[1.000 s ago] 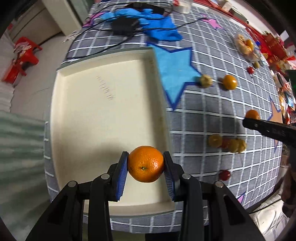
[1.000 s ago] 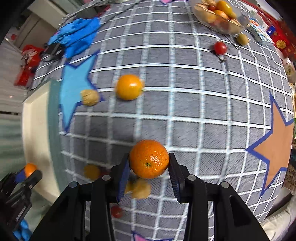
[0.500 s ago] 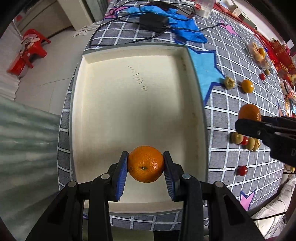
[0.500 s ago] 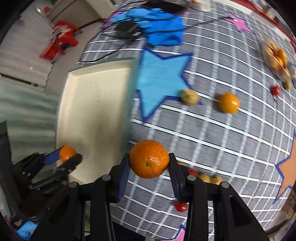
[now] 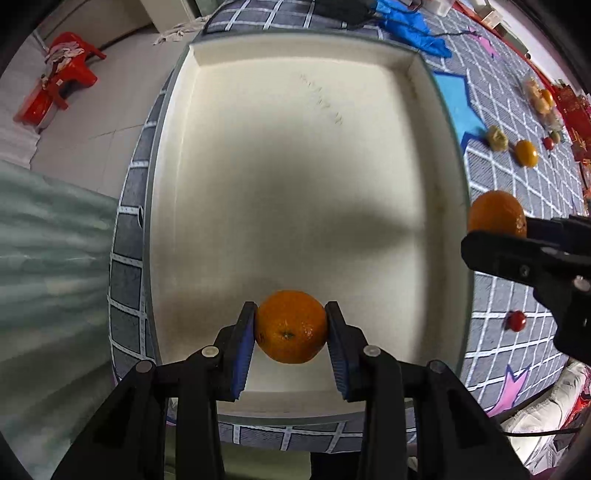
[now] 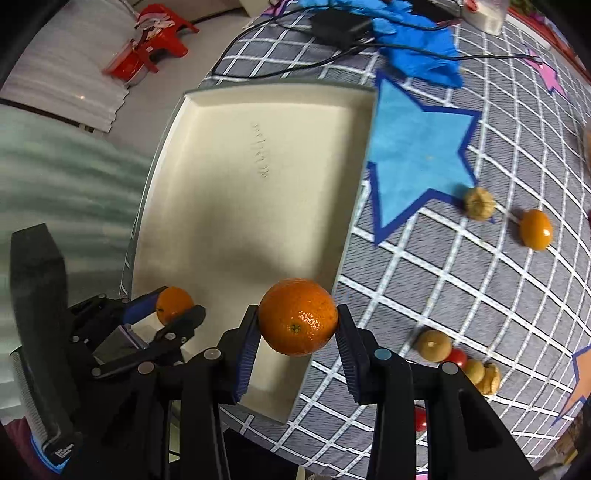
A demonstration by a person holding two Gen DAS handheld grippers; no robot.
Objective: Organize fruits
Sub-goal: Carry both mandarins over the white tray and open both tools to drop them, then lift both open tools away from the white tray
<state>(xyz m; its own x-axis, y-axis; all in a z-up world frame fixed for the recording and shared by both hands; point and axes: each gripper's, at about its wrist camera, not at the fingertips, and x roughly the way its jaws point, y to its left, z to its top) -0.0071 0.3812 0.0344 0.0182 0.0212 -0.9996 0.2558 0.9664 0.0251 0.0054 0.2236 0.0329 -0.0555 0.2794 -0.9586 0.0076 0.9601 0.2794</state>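
My left gripper (image 5: 291, 328) is shut on an orange (image 5: 291, 326) and holds it over the near end of the cream tray (image 5: 295, 177). My right gripper (image 6: 297, 325) is shut on a second orange (image 6: 297, 321), held above the tray's (image 6: 251, 192) near right rim. The left gripper (image 6: 177, 308) and its orange (image 6: 173, 304) show at the lower left in the right wrist view. The right gripper's orange (image 5: 496, 218) shows at the right edge in the left wrist view. The tray is empty.
On the grey checked cloth (image 6: 480, 277) lie a small orange fruit (image 6: 536, 229), a walnut (image 6: 479, 203), a cluster of brown fruits and cherry tomatoes (image 6: 456, 360), and blue gloves with cables (image 6: 406, 33) at the back. A red stool (image 5: 55, 85) stands on the floor.
Both grippers moved left towards the tray with their oranges. The right gripper went from over the cloth to the tray's right rim. The left gripper came lower over the tray.
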